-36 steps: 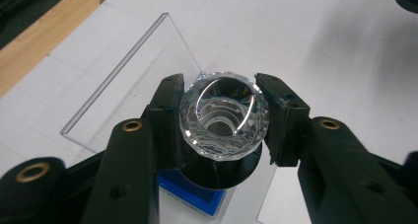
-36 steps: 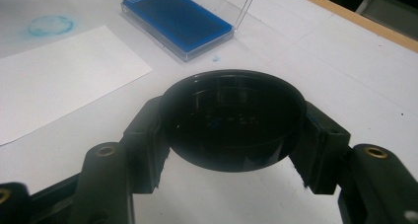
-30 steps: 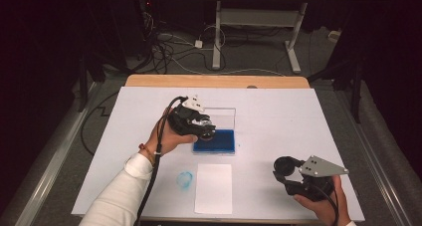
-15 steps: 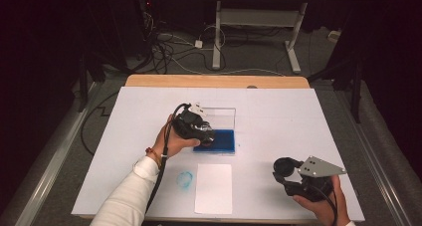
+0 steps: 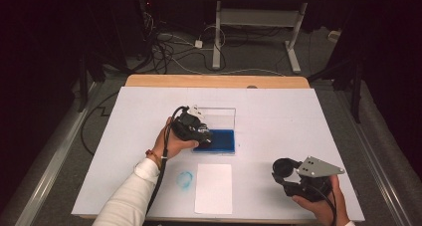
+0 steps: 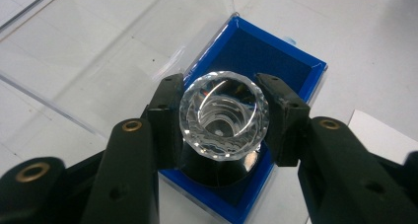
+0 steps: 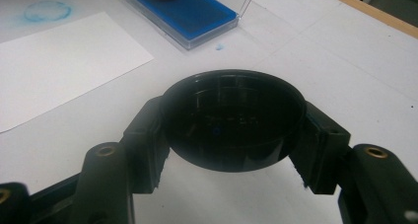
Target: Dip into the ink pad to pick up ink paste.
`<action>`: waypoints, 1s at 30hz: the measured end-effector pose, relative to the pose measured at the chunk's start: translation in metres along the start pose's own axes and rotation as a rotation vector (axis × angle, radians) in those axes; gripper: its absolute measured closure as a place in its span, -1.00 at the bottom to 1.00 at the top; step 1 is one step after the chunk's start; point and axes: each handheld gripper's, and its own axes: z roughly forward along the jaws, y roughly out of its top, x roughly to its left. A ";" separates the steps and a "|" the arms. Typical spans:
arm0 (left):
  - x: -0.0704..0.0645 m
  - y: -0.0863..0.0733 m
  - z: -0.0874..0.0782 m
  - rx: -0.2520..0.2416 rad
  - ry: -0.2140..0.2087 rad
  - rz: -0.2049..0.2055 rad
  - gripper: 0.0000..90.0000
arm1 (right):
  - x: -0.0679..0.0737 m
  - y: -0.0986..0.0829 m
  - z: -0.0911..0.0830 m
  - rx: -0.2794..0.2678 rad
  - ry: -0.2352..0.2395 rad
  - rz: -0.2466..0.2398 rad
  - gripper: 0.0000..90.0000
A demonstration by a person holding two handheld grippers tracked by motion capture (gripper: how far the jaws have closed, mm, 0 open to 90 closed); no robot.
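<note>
Our left tool point(image 6: 219, 118) grips the clear-handled stamp point(image 6: 224, 114), pressed down on the blue ink pad point(image 6: 276, 51); our right tool point(image 7: 231, 135) clamps the black cap point(image 7: 232, 119) above the worktop point(image 5: 278, 106). We judge inking under way, with stamping the paper point(image 5: 214, 188) left to do.

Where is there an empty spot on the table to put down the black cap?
The table is bare right of the blue ink pad, up to the right gripper holding the black cap. The far strip by the wooden edge is free too. It is crowded around the pad, the white paper and the blue smudge.
</note>
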 end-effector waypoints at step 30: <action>0.000 -0.002 0.008 -0.023 -0.009 -0.017 0.22 | 0.003 0.000 0.001 0.017 0.011 -0.002 -0.14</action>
